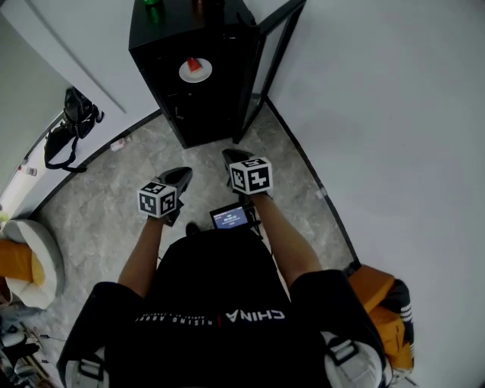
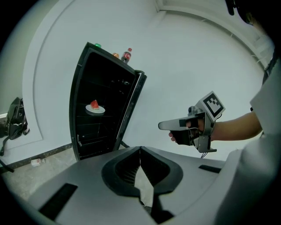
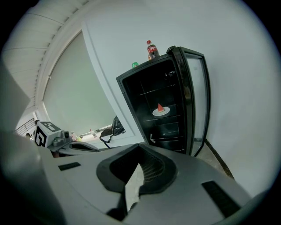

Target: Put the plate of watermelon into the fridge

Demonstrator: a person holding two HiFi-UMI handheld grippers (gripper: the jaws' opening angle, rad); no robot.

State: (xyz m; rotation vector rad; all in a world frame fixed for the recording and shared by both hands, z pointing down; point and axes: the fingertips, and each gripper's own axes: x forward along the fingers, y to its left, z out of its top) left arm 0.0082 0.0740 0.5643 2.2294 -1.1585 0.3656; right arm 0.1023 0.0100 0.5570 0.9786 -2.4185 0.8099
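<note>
The black fridge (image 1: 163, 45) stands with its glass door (image 1: 273, 53) swung open to the right. A white plate (image 1: 195, 72) carrying a red watermelon wedge (image 1: 195, 64) rests on a middle shelf inside it; the plate (image 2: 95, 110) also shows in the left gripper view, and the plate (image 3: 161, 112) in the right gripper view. My left gripper (image 1: 184, 176) and right gripper (image 1: 236, 156) hover side by side over the floor, a step back from the fridge. Both are shut with nothing between the jaws. The left gripper view catches the right gripper (image 2: 163, 126) from the side.
A cola bottle (image 3: 151, 49) and a green item (image 1: 154, 11) sit on top of the fridge. A black bag (image 1: 72, 125) lies by the left wall. An orange bag (image 1: 379, 295) is at the lower right, and a white and orange seat (image 1: 30, 258) at the lower left.
</note>
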